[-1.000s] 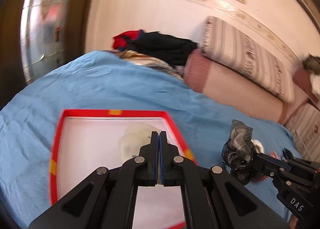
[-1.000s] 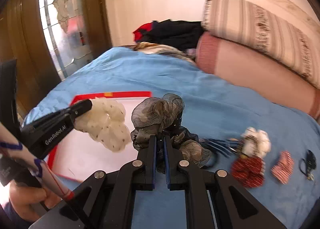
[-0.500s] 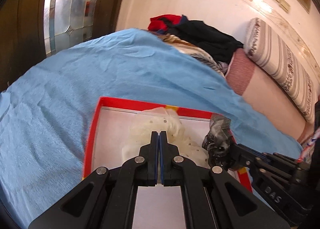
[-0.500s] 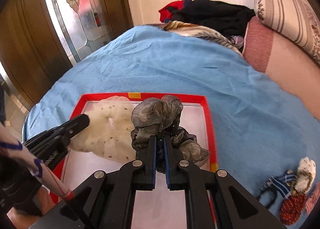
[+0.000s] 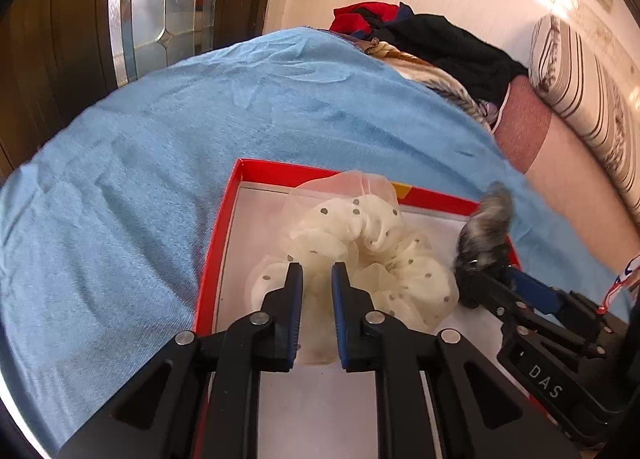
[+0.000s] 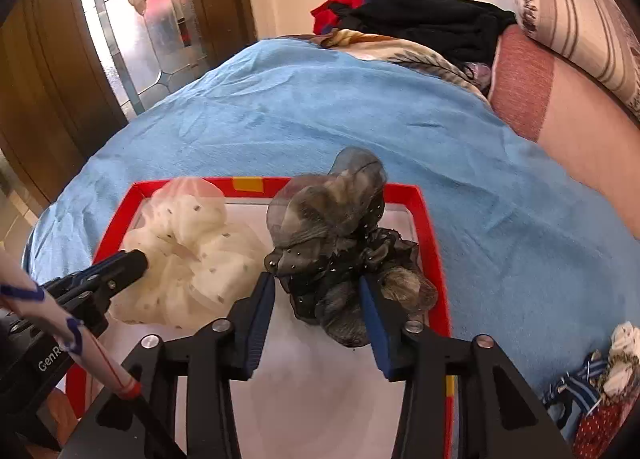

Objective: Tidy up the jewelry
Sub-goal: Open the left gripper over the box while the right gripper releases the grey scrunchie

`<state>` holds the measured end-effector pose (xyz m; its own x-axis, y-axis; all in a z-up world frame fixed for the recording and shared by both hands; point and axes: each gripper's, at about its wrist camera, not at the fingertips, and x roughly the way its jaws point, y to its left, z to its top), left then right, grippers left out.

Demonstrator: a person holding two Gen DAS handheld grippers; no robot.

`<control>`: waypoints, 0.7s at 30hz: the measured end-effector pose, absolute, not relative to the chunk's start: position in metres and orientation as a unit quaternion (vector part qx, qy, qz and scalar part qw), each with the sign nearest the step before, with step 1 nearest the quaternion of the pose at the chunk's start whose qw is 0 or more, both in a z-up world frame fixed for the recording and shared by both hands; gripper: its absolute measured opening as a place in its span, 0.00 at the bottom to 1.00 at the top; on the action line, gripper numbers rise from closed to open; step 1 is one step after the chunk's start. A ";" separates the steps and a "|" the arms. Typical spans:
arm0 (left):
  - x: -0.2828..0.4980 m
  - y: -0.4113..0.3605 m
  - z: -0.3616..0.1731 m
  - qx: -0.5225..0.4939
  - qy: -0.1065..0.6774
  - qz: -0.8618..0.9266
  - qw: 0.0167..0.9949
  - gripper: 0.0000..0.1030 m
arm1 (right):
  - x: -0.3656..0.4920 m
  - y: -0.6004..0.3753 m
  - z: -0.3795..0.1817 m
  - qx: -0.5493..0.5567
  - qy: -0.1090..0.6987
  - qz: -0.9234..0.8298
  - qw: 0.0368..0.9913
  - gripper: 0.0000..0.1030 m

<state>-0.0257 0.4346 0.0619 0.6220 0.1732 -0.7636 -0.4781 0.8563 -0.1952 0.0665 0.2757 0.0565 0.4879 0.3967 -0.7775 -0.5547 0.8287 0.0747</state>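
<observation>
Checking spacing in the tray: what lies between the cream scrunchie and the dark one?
Only bare white tray floor, seen in the right wrist view.

One red-rimmed tray (image 6: 432, 243) sits on one blue blanket (image 6: 360, 115), holding two hair scrunchies: one cream with dots (image 6: 192, 255), one dark grey (image 6: 340, 243). Two black grippers, left (image 5: 316, 271) and right (image 6: 318, 285), reach over it. Several more small accessories (image 6: 600, 387), too bunched to count, lie at the blanket's edge. One striped pillow (image 6: 580, 15) lies beyond.
</observation>
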 end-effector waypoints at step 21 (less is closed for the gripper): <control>-0.095 0.357 0.066 -0.115 0.409 0.170 0.889 0.27 | -0.007 0.205 0.052 -0.067 0.458 0.273 0.843 0.47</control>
